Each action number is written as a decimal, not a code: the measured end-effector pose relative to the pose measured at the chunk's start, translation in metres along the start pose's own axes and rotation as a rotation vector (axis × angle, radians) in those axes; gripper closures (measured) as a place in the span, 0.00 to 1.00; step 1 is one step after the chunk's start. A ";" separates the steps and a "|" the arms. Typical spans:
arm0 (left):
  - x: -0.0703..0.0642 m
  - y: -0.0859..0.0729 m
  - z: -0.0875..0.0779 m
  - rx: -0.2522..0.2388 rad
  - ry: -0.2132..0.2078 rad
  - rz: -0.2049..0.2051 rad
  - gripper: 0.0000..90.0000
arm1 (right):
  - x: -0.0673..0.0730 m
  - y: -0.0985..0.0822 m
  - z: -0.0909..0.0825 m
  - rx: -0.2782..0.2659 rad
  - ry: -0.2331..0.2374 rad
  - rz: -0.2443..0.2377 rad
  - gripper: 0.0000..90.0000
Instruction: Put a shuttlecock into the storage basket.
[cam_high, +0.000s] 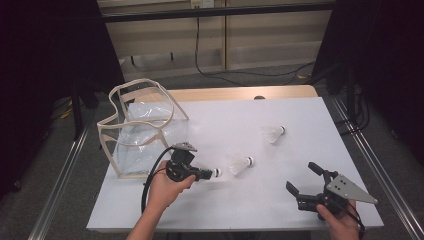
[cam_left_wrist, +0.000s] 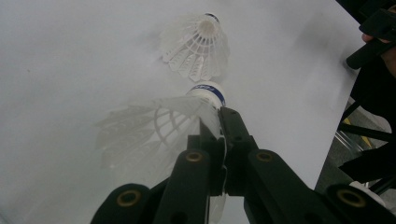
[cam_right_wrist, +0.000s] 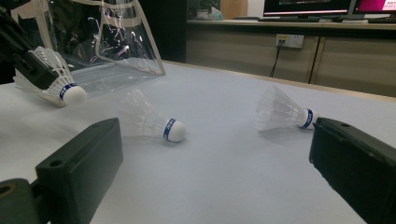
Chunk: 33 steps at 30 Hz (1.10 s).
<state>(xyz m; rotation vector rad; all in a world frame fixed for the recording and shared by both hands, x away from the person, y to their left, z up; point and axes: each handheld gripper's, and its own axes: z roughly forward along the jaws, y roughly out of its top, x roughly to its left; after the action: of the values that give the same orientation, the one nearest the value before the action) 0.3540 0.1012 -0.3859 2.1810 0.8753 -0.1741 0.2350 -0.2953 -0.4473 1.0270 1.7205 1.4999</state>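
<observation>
- Your left gripper (cam_high: 206, 174) is clamped on a shuttlecock (cam_high: 216, 173), its jaws pinching the feather skirt just behind the white cork, as the left gripper view (cam_left_wrist: 223, 122) makes plain (cam_left_wrist: 164, 122).
- That held shuttlecock sits just off the bag's front right corner, close above the bench (cam_high: 240, 210) or at its surface; you cannot tell from these pictures whether it has left the top.
- The clear bag (cam_high: 142, 127) stands open and upright at the bench's far left. It looks empty through its clear walls, though glare hides part of the inside, so by my reading no shuttlecock has gone in yet.
- Judged that way, you are early on: one shuttlecock gripped, and two left on the bench.
- The second shuttlecock (cam_high: 240, 165) lies on its side just right of the held one, farther from the bag, cork pointing right.
- The third shuttlecock (cam_high: 273, 133) lies well right of the bag, nearer the bench's far edge, also on its side.
- Your right gripper (cam_high: 302, 180) rests far from the bag at the near right corner, jaws wide apart and holding nothing.
- In the right gripper view, both loose shuttlecocks (cam_right_wrist: 152, 122) (cam_right_wrist: 285, 113) lie ahead of its open jaws, neither between them.
- What likely comes next is carrying the held one over the bag's open mouth.
</observation>
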 end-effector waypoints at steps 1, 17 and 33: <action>0.000 0.000 0.000 -0.003 -0.002 -0.002 1.00 | 0.000 0.000 0.000 0.000 0.000 0.001 0.03; -0.002 0.008 -0.003 0.001 -0.002 0.005 1.00 | -0.003 0.000 0.001 -0.001 -0.009 0.007 0.01; -0.003 0.015 -0.008 0.011 -0.013 0.005 1.00 | -0.004 0.000 0.003 0.001 -0.010 0.002 0.01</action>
<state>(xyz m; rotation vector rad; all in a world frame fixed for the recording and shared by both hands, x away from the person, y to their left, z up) 0.3607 0.0978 -0.3703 2.1900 0.8638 -0.1906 0.2392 -0.2971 -0.4480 1.0361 1.7140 1.4929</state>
